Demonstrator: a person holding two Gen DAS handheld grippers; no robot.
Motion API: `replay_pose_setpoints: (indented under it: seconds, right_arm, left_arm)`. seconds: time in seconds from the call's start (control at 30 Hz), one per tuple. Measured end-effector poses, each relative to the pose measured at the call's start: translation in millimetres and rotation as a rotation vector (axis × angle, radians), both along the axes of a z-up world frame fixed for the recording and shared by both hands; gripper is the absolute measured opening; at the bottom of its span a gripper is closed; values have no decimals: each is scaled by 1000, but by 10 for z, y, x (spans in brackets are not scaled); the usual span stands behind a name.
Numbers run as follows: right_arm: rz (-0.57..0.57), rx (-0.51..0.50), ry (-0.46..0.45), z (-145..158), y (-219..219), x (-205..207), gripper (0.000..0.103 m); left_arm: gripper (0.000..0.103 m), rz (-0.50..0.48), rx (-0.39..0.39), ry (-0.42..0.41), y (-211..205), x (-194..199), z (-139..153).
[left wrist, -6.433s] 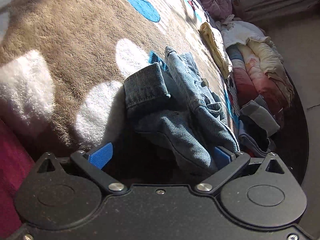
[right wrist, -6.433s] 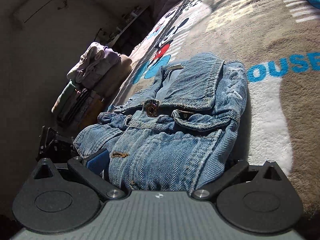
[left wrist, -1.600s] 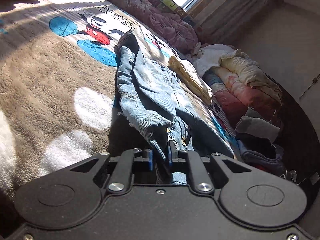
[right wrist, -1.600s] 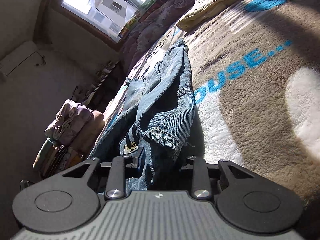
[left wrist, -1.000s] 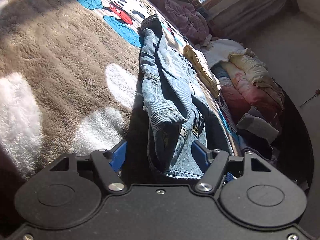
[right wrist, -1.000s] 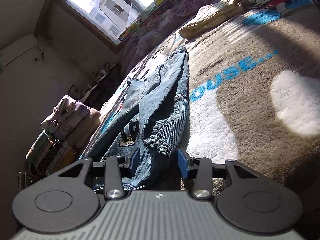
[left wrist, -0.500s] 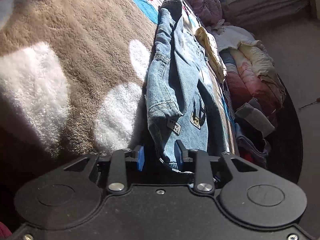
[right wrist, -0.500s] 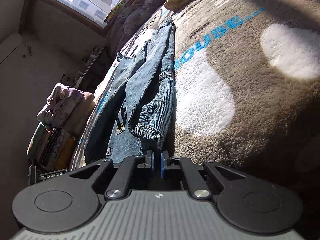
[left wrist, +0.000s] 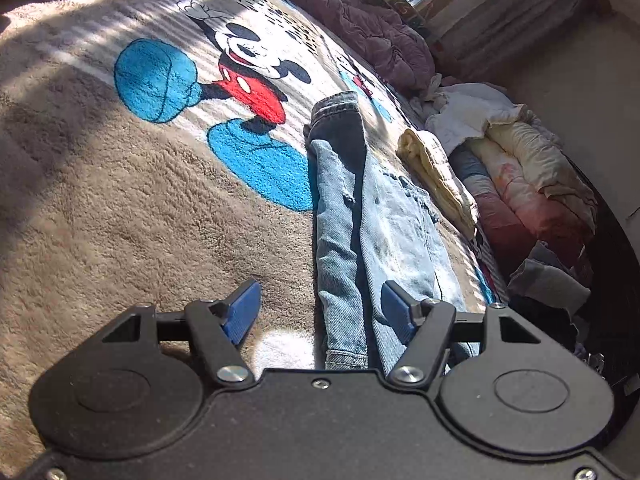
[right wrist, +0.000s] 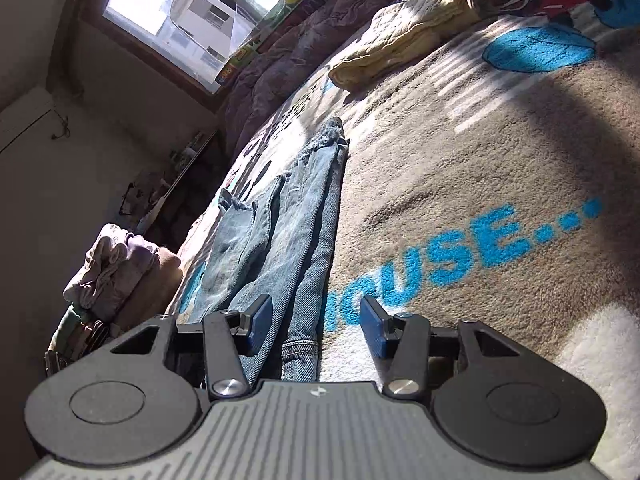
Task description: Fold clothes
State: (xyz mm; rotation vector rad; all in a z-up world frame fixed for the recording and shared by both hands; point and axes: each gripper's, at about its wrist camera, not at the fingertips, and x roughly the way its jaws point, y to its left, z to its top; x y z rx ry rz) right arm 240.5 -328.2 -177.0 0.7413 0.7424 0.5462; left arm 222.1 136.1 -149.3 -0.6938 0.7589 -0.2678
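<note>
The long blue denim garment (left wrist: 360, 216) lies flat on the fuzzy brown cartoon blanket (left wrist: 120, 208) on the bed. Both grippers, left gripper (left wrist: 320, 312) and right gripper (right wrist: 316, 326), are opening, pads off the cloth. Half a second ago the right fingers were pinched shut. If a finger catches the hem, the fold could pull loose.
</note>
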Motion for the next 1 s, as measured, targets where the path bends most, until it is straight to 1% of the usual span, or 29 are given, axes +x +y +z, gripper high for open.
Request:
replay_pose_setpoints:
  seconds: [0.03, 0.1, 0.17, 0.27, 0.33, 0.37, 0.5, 0.57, 0.6, 0.67, 0.7, 0.73, 0.77, 0.8, 0.83, 0.9, 0.93, 0.97, 1.0]
  right_arm:
    - [0, 9, 5, -26, 31, 163, 50]
    - [11, 25, 11, -61, 102, 444, 54]
    - [22, 29, 21, -74, 172, 723, 58]
    - [44, 47, 40, -106, 244, 1126, 58]
    - [53, 75, 52, -131, 268, 1382, 58]
    - [57, 94, 60, -153, 277, 1492, 58]
    - [91, 156, 86, -218, 316, 1882, 55]
    - [119, 132, 69, -201, 406, 2000, 55]
    - [133, 120, 60, -191, 452, 2058, 54]
    - [177, 81, 39, -176, 562, 2132, 49]
    - [200, 61, 28, -169, 618, 2168, 41]
    - [206, 62, 37, -182, 634, 2202, 36]
    - [211, 65, 47, -196, 648, 2236, 25]
    - [204, 78, 47, -180, 631, 2241, 18]
    - [197, 93, 47, -162, 612, 2244, 15]
    - [174, 37, -27, 6, 629, 2244, 13]
    - [162, 7, -65, 93, 639, 2244, 12]
    - [150, -22, -103, 180, 649, 2243, 13]
    - [147, -77, -95, 127, 699, 2283, 13]
  left_arm:
    - [66, -2, -17, 2, 16, 138, -17]
    - [66, -6, -52, 5, 48, 414, -51]
    - [66, -16, -68, 5, 43, 694, -71]
    - [66, -35, -99, -3, 55, 1049, -107]
    - [64, -52, -95, -10, 58, 1250, -119]
    - [60, -63, -93, -14, 55, 1346, -129]
    - [60, -137, -87, -21, -6, 1649, -165]
    - [60, -172, -88, -26, -28, 1760, -167]
    - [57, -180, -86, -28, -45, 1811, -175]
    - [36, -193, -70, -26, -93, 1895, -201]
    - [30, -197, -62, -24, -120, 1923, -207]
    - [22, -201, -53, -38, -138, 1929, -183]
    - [17, -204, -42, -76, -144, 1904, -116]
    - [16, -208, -29, -120, -150, 1881, -32]
    - [15, -205, -8, -152, -153, 1879, 30]
    - [16, -176, 57, -165, -158, 1932, 37]
    - [21, -160, 89, -137, -162, 1983, -9]
    - [25, -151, 112, -89, -170, 2037, -91]
    - [26, -154, 122, -81, -180, 2055, -130]
